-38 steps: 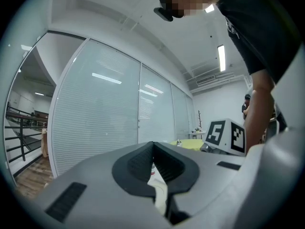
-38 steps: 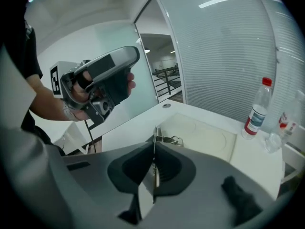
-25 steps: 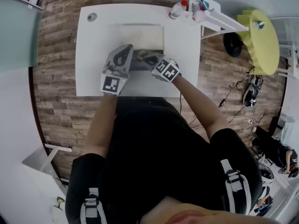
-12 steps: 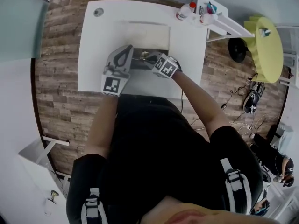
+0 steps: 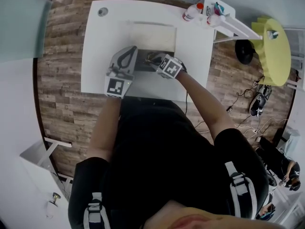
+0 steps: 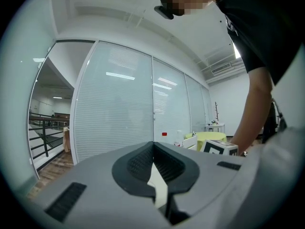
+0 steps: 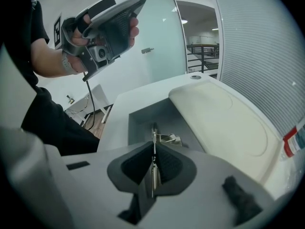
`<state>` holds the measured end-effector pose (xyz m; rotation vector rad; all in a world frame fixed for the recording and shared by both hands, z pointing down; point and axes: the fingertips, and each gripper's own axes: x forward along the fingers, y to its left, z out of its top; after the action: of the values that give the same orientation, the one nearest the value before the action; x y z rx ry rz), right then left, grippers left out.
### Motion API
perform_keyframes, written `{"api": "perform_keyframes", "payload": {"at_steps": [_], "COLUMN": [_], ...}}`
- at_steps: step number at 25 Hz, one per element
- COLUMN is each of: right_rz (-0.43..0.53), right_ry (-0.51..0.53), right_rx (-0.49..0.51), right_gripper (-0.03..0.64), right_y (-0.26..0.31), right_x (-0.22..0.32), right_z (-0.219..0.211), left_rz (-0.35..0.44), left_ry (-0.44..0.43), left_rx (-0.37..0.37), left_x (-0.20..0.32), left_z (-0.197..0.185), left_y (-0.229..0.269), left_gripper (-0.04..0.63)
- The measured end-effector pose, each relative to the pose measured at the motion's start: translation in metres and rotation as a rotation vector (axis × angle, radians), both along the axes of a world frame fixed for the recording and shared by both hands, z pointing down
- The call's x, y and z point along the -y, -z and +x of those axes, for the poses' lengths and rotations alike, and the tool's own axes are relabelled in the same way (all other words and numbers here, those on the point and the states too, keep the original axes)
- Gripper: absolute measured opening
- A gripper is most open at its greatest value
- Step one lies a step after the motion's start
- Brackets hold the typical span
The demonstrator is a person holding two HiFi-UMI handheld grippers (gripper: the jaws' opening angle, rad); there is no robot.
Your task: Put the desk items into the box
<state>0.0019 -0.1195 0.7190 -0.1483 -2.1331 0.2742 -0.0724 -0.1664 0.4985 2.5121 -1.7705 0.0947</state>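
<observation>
Pinching a thin metal clip (image 7: 153, 135) between near-closed fingers just above the open grey box (image 7: 143, 120), the right gripper (image 7: 153, 147) is seemingly finishing the packing, while the left gripper's (image 6: 152, 147) fingers are resting together, empty.

Premises: office-type workroom. Ahead of the left tool (image 6: 153, 147) stands a full-height glass partition (image 6: 114, 104) with closed blinds. To that tool's left is a railing (image 6: 45, 128) in a strip-lit corridor, and above to its right a ceiling vent (image 6: 221, 69). The white worktop (image 5: 95, 56) stands on a wood-plank floor (image 5: 57, 80). Well right of the right tool (image 5: 151, 59) are a yellow-green round table (image 5: 276, 46) and loose cables (image 5: 243, 123).
</observation>
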Motion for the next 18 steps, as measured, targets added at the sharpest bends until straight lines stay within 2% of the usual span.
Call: {"api": "perform_keyframes", "payload": {"at_steps": [4, 8, 11, 13, 15, 18], "right_rz": [0.014, 0.024, 0.034, 0.055, 0.080, 0.100], "right_ry": [-0.018, -0.052, -0.082, -0.103, -0.130, -0.180], "right_rx": [-0.024, -0.049, -0.070, -0.078, -0.074, -0.064], "right_gripper": [0.026, 0.043, 0.063, 0.127, 0.130, 0.146], "right_y": [-0.005, -0.012, -0.017, -0.020, -0.020, -0.015], "right_x": [0.009, 0.015, 0.022, 0.026, 0.029, 0.032], "right_z": [-0.002, -0.002, 0.001, 0.003, 0.006, 0.009], "left_rz": [-0.010, -0.018, -0.015, -0.016, -0.023, -0.021], "left_ry": [0.006, -0.016, -0.014, -0.028, -0.048, -0.057], "left_rx": [-0.037, -0.009, -0.032, -0.009, 0.029, 0.039], "left_x": [0.004, 0.002, 0.005, 0.005, 0.002, -0.003], "left_z": [0.003, 0.006, 0.010, 0.012, 0.013, 0.012], "left_y": [-0.004, -0.008, -0.004, -0.003, -0.006, -0.004], "left_gripper": [0.012, 0.012, 0.012, 0.012, 0.012, 0.012]}}
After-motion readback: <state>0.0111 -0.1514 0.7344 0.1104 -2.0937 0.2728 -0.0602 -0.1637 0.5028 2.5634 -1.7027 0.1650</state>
